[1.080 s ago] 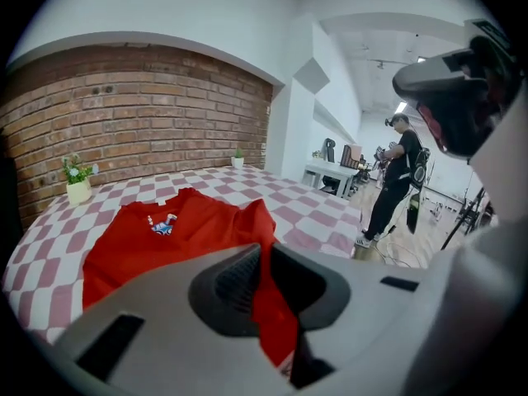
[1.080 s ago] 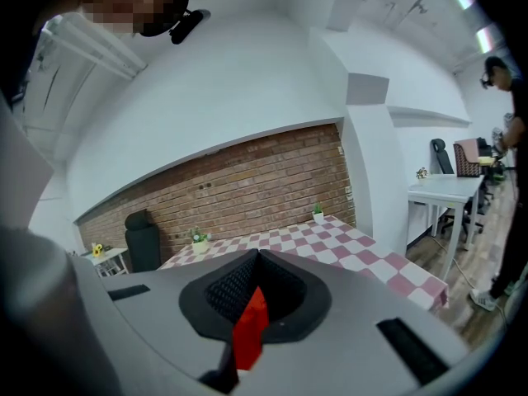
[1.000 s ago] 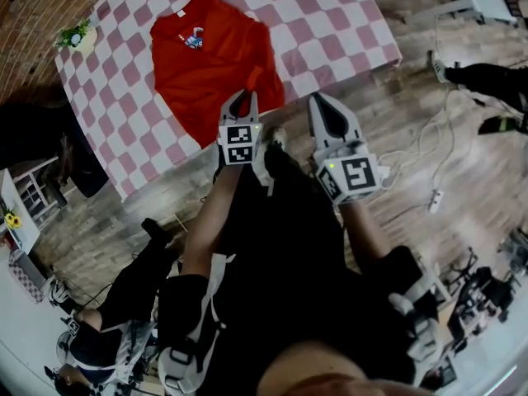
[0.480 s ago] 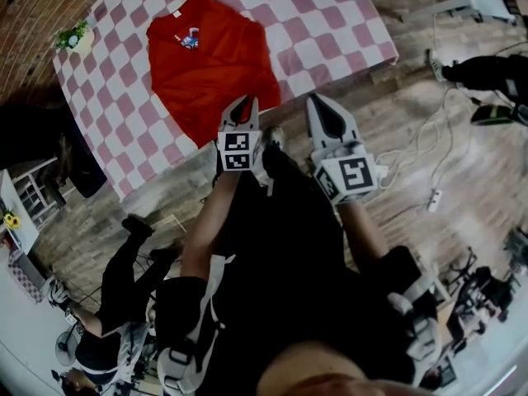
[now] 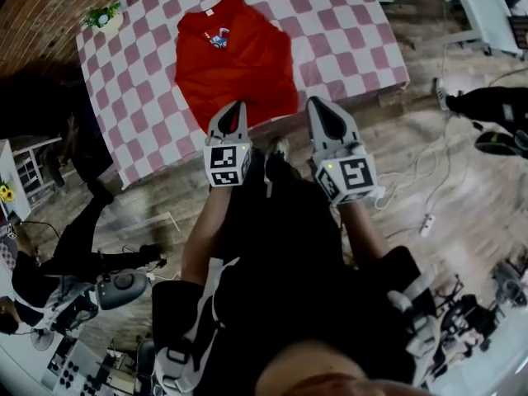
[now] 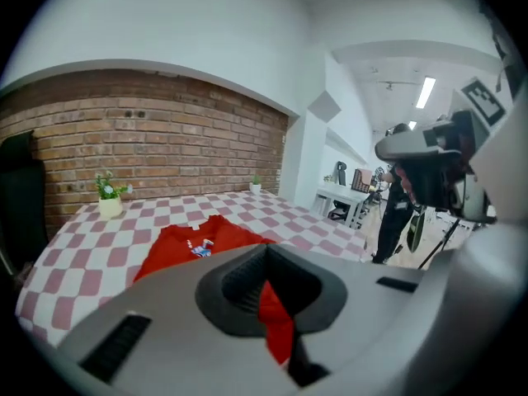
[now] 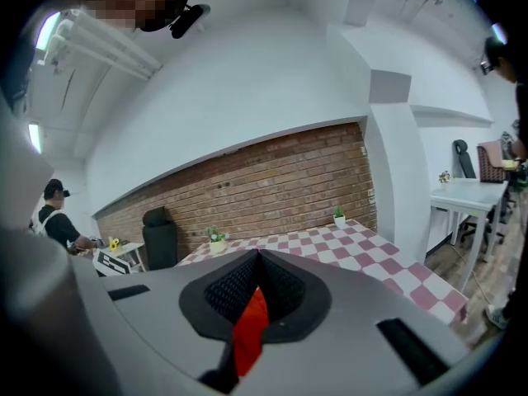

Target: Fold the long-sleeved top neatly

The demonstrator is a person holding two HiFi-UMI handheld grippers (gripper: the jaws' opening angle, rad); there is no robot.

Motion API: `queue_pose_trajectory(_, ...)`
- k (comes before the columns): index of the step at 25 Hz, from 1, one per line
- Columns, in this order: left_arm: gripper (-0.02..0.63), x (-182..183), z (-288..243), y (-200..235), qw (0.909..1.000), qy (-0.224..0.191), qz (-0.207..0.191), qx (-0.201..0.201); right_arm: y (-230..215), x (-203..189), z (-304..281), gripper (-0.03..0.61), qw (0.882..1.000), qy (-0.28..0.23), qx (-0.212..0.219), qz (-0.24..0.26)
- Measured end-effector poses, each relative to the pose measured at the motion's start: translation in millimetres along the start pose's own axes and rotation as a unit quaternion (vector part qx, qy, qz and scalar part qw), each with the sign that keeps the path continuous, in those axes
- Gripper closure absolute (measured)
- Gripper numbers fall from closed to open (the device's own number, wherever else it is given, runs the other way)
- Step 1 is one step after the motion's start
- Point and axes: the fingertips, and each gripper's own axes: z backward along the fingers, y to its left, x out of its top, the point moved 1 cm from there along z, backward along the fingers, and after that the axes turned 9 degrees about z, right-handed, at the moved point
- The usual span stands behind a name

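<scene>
Near edge of the red top (image 5: 235, 60) is pinched by left tongs (image 5: 236, 107), just closed, and right tongs (image 5: 320, 107), clamped shut on it, presumably for lifting and folding.

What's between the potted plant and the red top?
Only bare checked tablecloth, clearest in the head view, between the potted plant and the red top.

looks like a lab in an office space; a brick wall (image 6: 148, 139) backs a pink-checked tablecloth (image 5: 346, 23); cables (image 5: 412, 151) and a power strip (image 5: 426, 223) trail over the wood floor (image 5: 462, 172); a white desk (image 7: 470, 190), an office chair (image 7: 459, 153) and ceiling strip lights (image 6: 426, 91) lie beyond.
</scene>
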Motion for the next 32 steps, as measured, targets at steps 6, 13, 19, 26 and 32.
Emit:
queue_pose_trajectory(6,0.607,44.6,38.5,48.0,0.9996,-0.027,0.006,0.002,36.9,21.4,-32.9,0.571,1.0,0.001,0.014,0.02)
queue_pose_trajectory(13,0.607,85.5,64.5,105.5,0.9988,-0.048,-0.013,0.002,79.5,41.1,-74.8,0.569,0.999,0.015,0.019,0.026)
queue_pose_trajectory(19,0.607,105.1,75.2,138.0,0.9981,-0.053,-0.029,-0.015,108.7,50.3,-108.7,0.571,0.998,0.022,0.036,0.042)
queue_pose_trajectory(26,0.607,110.9,63.6,166.1,0.9988,-0.044,-0.021,-0.003,110.2,54.4,-147.3,0.571,0.997,0.036,0.053,0.051)
queue_pose_trajectory(32,0.607,122.2,27.7,186.6,0.9991,-0.038,-0.007,0.017,90.3,58.1,-191.8,0.571,0.994,0.043,0.079,0.063)
